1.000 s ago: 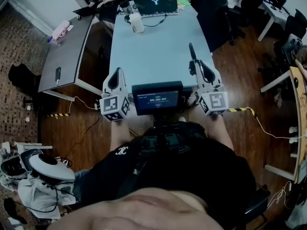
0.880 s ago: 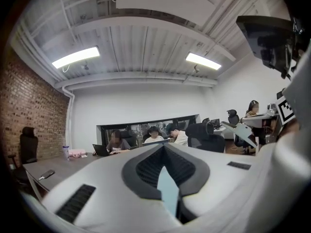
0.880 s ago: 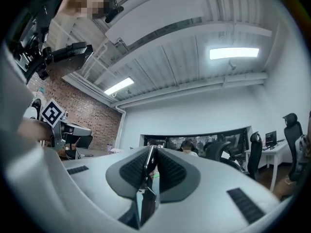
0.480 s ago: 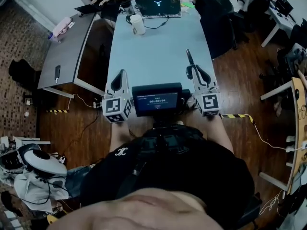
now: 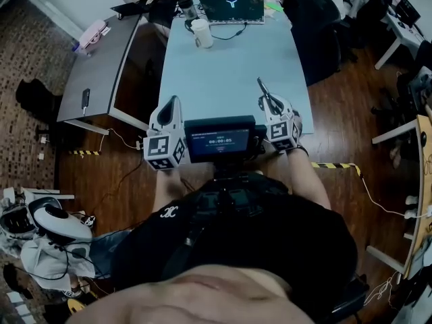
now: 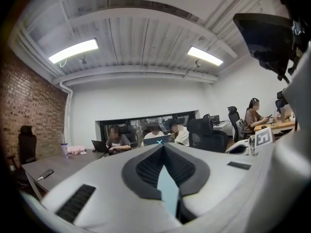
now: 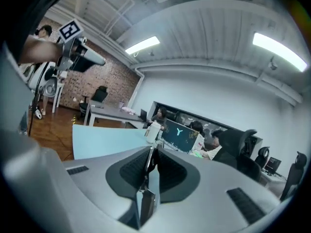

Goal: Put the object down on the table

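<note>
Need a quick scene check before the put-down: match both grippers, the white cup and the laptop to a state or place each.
Things:
1. left gripper
2. right gripper
3. white cup
4. laptop

States or places:
A. open, screen lit, at the far end of the table
B. closed on a slim dark tool
C. upright, just left of the laptop in the head view
D. jaws together, nothing between them

Pairs: 1-D, 2-B, 3-C, 4-A

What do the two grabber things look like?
Both the left gripper and right gripper are pale grey shells, pointed at the front, with black ribbed pads inside. Each carries a white cube printed with black square markers. The person wears a black top.
</note>
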`<action>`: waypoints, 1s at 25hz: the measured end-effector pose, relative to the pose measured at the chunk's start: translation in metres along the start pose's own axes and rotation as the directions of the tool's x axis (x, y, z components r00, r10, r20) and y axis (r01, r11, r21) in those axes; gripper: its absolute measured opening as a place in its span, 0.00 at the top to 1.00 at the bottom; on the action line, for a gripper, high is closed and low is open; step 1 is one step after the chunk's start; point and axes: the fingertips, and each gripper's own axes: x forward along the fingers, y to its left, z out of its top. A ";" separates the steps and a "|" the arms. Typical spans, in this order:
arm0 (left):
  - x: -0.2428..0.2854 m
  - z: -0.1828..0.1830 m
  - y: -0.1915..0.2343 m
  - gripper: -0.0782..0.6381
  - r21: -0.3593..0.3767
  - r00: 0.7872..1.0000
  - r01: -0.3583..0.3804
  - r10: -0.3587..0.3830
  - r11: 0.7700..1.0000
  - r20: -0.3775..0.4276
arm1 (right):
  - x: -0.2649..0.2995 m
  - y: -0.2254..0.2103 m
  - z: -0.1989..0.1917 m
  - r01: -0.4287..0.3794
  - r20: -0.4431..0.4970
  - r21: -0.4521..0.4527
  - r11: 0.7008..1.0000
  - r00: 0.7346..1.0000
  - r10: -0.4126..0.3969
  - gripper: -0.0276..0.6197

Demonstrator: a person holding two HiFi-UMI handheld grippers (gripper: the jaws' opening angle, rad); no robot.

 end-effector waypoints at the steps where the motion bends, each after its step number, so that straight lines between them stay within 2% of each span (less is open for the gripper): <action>1: 0.000 0.001 0.004 0.90 0.003 1.000 -0.003 0.003 1.000 0.003 | 0.008 0.009 -0.006 -0.020 -0.024 -0.021 1.000 1.000 0.020 0.91; 6: 0.005 -0.002 0.023 0.90 0.027 1.000 -0.015 0.015 1.000 0.004 | 0.048 0.048 -0.056 -0.091 -0.152 -0.063 0.994 0.985 0.080 0.91; 8: 0.008 -0.001 0.030 0.90 0.031 1.000 -0.013 0.013 0.999 0.006 | 0.058 0.059 -0.071 -0.112 -0.224 -0.047 0.993 0.970 0.099 0.91; 12: 0.015 -0.001 0.039 0.90 0.045 1.000 -0.004 0.005 0.999 -0.007 | 0.086 0.075 -0.127 -0.146 -0.339 -0.114 0.983 0.935 0.100 0.92; 15: 0.018 0.000 0.040 0.90 0.053 1.000 0.004 -0.003 0.999 -0.016 | 0.097 0.085 -0.151 -0.188 -0.386 -0.189 0.964 0.917 0.104 0.92; 21: 0.026 0.002 0.048 0.90 0.060 1.000 -0.002 0.003 0.998 -0.012 | 0.114 0.113 -0.184 -0.312 -0.464 -0.314 0.897 0.874 0.142 0.92; 23: 0.027 0.002 0.048 0.90 0.061 1.000 -0.001 0.002 0.998 -0.012 | 0.118 0.114 -0.196 -0.315 -0.482 -0.316 0.895 0.866 0.134 0.91; 25: 0.029 0.001 0.050 0.90 0.058 1.000 -0.001 0.002 0.998 -0.015 | 0.121 0.110 -0.193 -0.298 -0.483 -0.276 0.914 0.865 0.136 0.91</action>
